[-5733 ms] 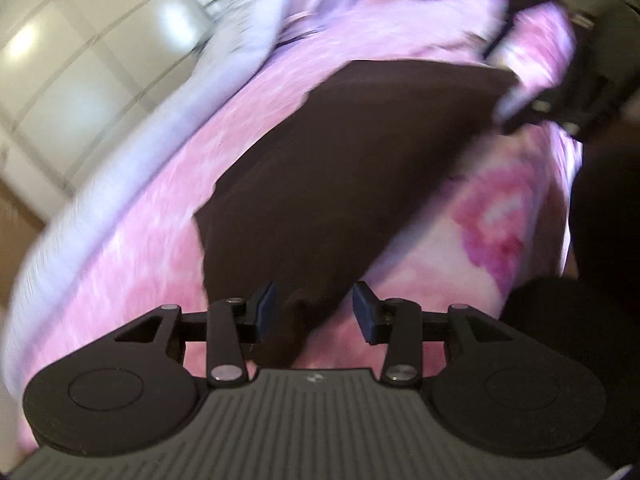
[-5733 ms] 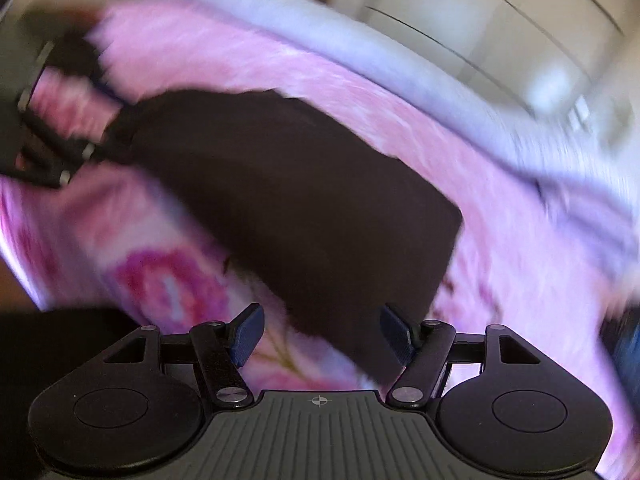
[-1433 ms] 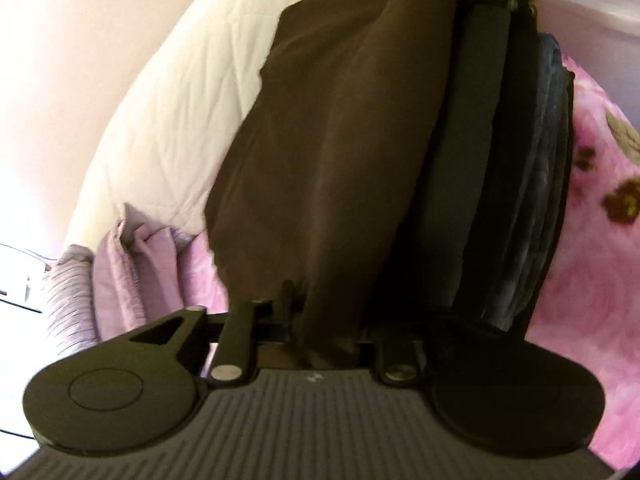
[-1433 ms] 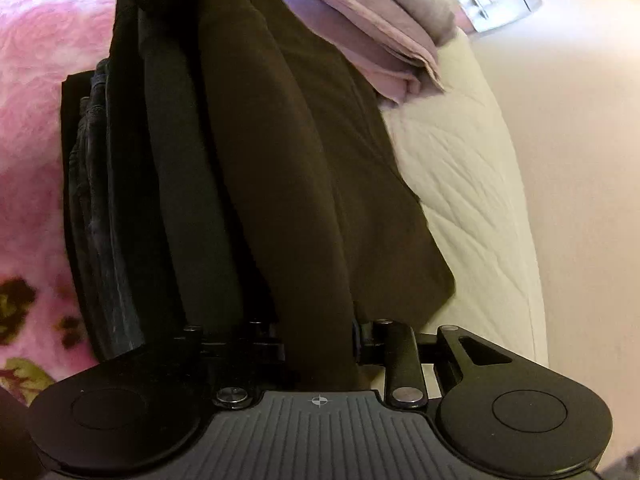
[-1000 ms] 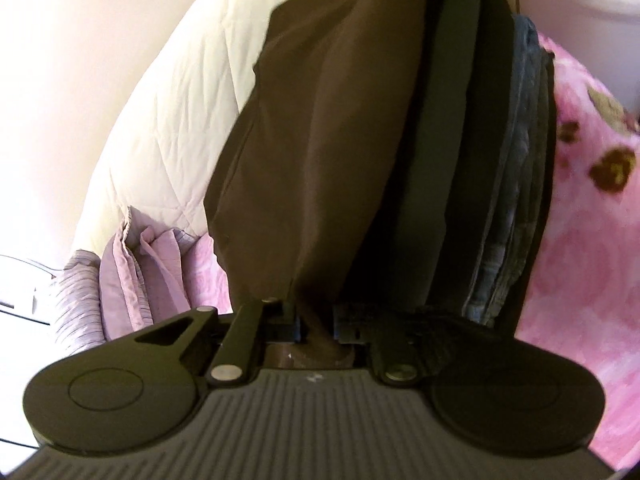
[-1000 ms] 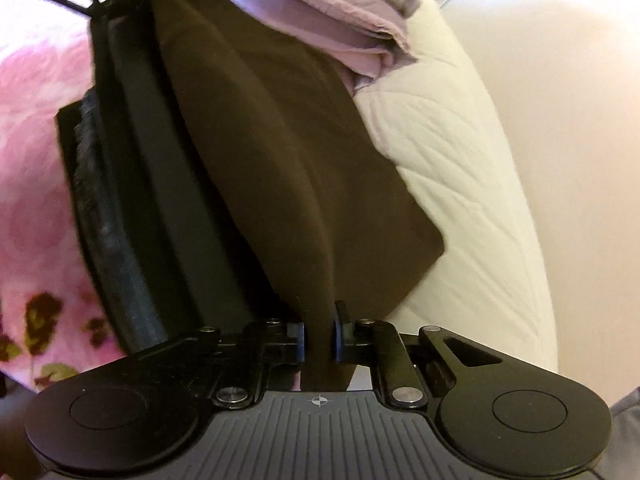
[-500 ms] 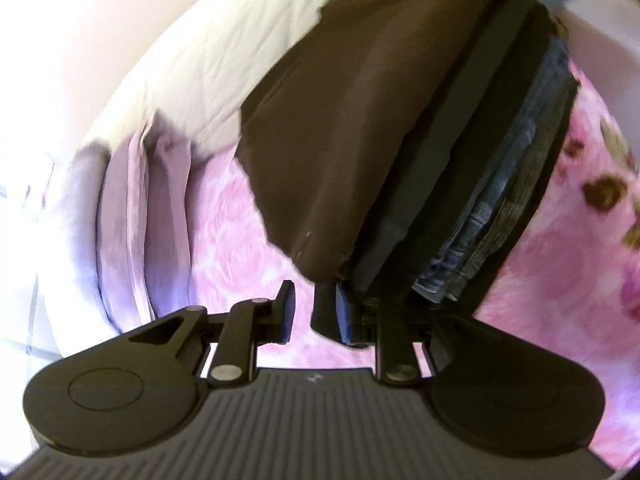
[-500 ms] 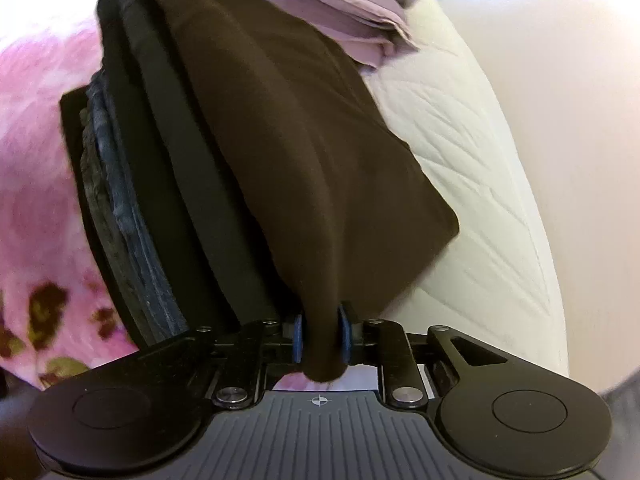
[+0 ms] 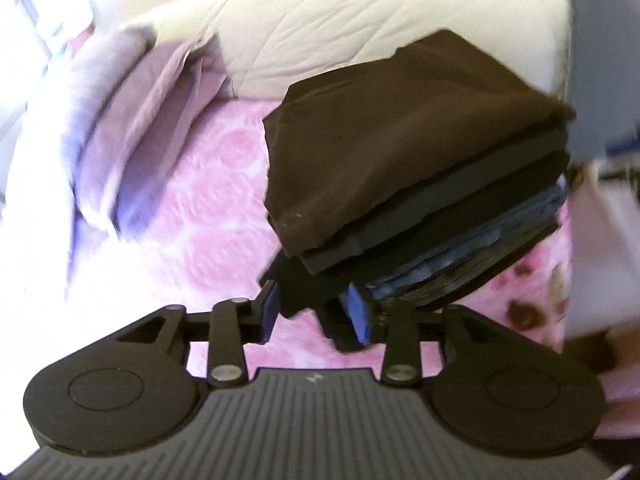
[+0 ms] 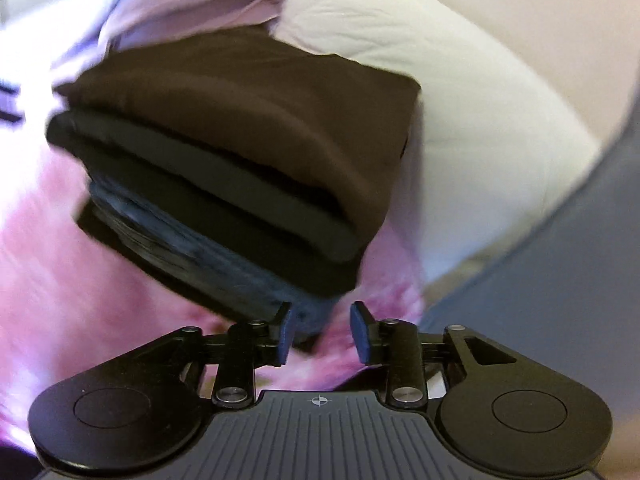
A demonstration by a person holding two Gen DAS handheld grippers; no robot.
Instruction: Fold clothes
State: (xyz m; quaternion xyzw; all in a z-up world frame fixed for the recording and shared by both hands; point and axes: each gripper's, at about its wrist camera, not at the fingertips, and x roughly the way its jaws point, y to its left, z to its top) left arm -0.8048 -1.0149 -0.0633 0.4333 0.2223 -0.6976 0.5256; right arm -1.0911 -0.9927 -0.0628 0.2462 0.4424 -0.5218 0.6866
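Observation:
A folded brown garment (image 9: 400, 140) (image 10: 260, 120) lies on top of a stack of folded clothes: black pieces (image 9: 440, 208) (image 10: 224, 196) under it and blue jeans (image 9: 480, 248) (image 10: 192, 252) lower down. My left gripper (image 9: 314, 310) is open just in front of the stack's near corner. A black cloth corner (image 9: 296, 288) juts between its blue pads, which do not pinch it. At the stack's other end my right gripper (image 10: 323, 332) is open too, its fingers apart below the jeans' edge and holding nothing.
The stack rests on a pink floral blanket (image 9: 208, 232) (image 10: 60, 280). Behind it is a cream quilted cushion (image 9: 360, 20) (image 10: 480, 128). Folded lavender cloth (image 9: 140, 92) (image 10: 192, 4) lies to the side. A grey surface (image 10: 560, 272) borders the bed's edge.
Both grippers have let go of the brown garment and opened. It now rests flat on the stack, and both grippers have drawn back from it.

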